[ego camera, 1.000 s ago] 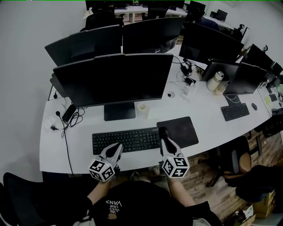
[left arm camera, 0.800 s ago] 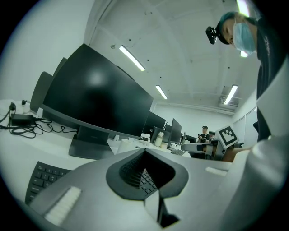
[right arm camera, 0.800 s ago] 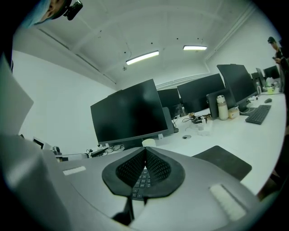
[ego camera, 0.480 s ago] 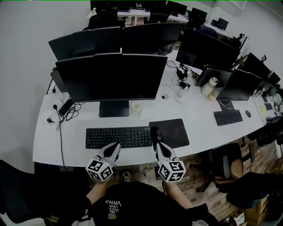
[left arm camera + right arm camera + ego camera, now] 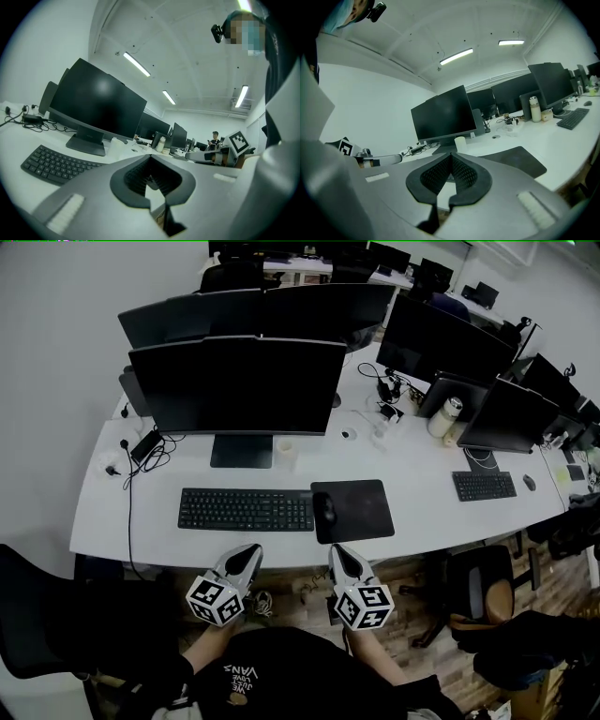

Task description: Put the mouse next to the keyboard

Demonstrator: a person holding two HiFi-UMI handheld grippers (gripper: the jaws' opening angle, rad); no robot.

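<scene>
The black mouse (image 5: 326, 509) lies on the left edge of the dark mouse pad (image 5: 356, 509), just right of the black keyboard (image 5: 246, 510). Both grippers hang in front of the desk's near edge, off the tabletop. My left gripper (image 5: 251, 555) is below the keyboard's right half, and my right gripper (image 5: 339, 554) is below the mouse, apart from it. In the left gripper view the left gripper (image 5: 150, 157) is shut and empty, with the keyboard (image 5: 51, 164) ahead to its left. In the right gripper view the right gripper (image 5: 451, 155) is shut and empty, and the mouse pad (image 5: 513, 161) shows beyond it.
A large monitor (image 5: 239, 385) stands behind the keyboard, with a white cup (image 5: 284, 453) by its foot. Cables and a power strip (image 5: 141, 451) lie at the desk's left. A second keyboard (image 5: 483, 486) and more monitors sit to the right. An office chair (image 5: 473, 582) stands right of me.
Both grippers have drawn back from the desk toward me. The right gripper was at the mouse a second ago; now it is away from it and shut, and the mouse stays beside the keyboard.
</scene>
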